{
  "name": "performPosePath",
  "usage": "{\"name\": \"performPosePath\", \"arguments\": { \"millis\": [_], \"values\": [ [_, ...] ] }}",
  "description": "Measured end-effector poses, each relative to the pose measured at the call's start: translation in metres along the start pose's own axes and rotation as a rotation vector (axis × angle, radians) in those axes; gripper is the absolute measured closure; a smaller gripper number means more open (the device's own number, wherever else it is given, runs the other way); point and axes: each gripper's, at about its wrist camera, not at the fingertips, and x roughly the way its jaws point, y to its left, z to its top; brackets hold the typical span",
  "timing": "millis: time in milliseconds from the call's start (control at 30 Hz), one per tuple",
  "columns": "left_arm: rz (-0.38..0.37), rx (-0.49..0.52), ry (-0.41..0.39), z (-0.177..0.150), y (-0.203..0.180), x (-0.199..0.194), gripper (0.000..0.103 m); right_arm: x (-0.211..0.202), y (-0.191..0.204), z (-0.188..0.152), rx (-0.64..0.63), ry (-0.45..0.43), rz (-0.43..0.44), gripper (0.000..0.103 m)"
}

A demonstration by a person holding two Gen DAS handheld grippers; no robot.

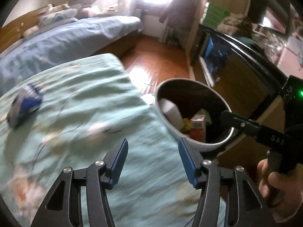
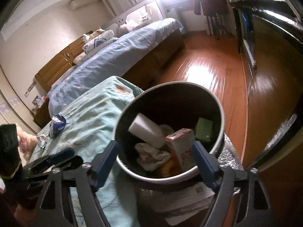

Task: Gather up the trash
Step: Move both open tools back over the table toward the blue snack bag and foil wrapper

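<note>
Both tongs empty. Left gripper (image 1: 153, 158) hangs over the pale green floral bedcover (image 1: 85, 113), blue pads parted about halfway, nothing between them; its view is motion-blurred. Far left on the bedcover lies a crumpled blue-and-white wrapper (image 1: 24, 104), well apart from the left gripper; the right wrist view shows it near the far edge of the cover with a small foil scrap (image 2: 42, 139) just beside it. Right of the bedcover stands the round bin (image 2: 220, 113), grey rim, dark inside, touching or just beside the cover's edge (cannot tell which). Contents: a white cup (image 2: 147, 132) on its side, crumpled white tissue (image 2: 151, 155), a red-and-white carton (image 2: 181, 151), something yellow (image 2: 168, 167), and a green item (image 2: 204, 129) against the far wall. Right gripper (image 2: 157, 165) is poised above the bin's near rim, pads spread wide, holding nothing. Person's hand (image 1: 269, 179) grips its black handle at far right in the left wrist view. Beyond: blue-covered bed (image 2: 123, 53), glossy wooden floor (image 2: 208, 71).
</note>
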Motion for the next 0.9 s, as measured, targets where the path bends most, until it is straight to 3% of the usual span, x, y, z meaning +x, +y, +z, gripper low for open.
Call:
{"name": "performPosePath", "arguments": {
  "millis": [133, 267, 900],
  "values": [
    [0.032, -0.059, -0.022, -0.012, 0.026, -0.022, 0.048, 0.004, 0.019, -0.003, 0.000, 0.014, 0.043, 0.016],
    [0.074, -0.090, -0.049, -0.022, 0.042, -0.041, 0.044, 0.007, 0.044, -0.007, -0.023, 0.014, 0.068, 0.007],
    [0.234, -0.322, -0.117, -0.065, 0.140, -0.117, 0.042, 0.054, 0.170, -0.037, -0.172, 0.121, 0.237, 0.007]
  ]
}}
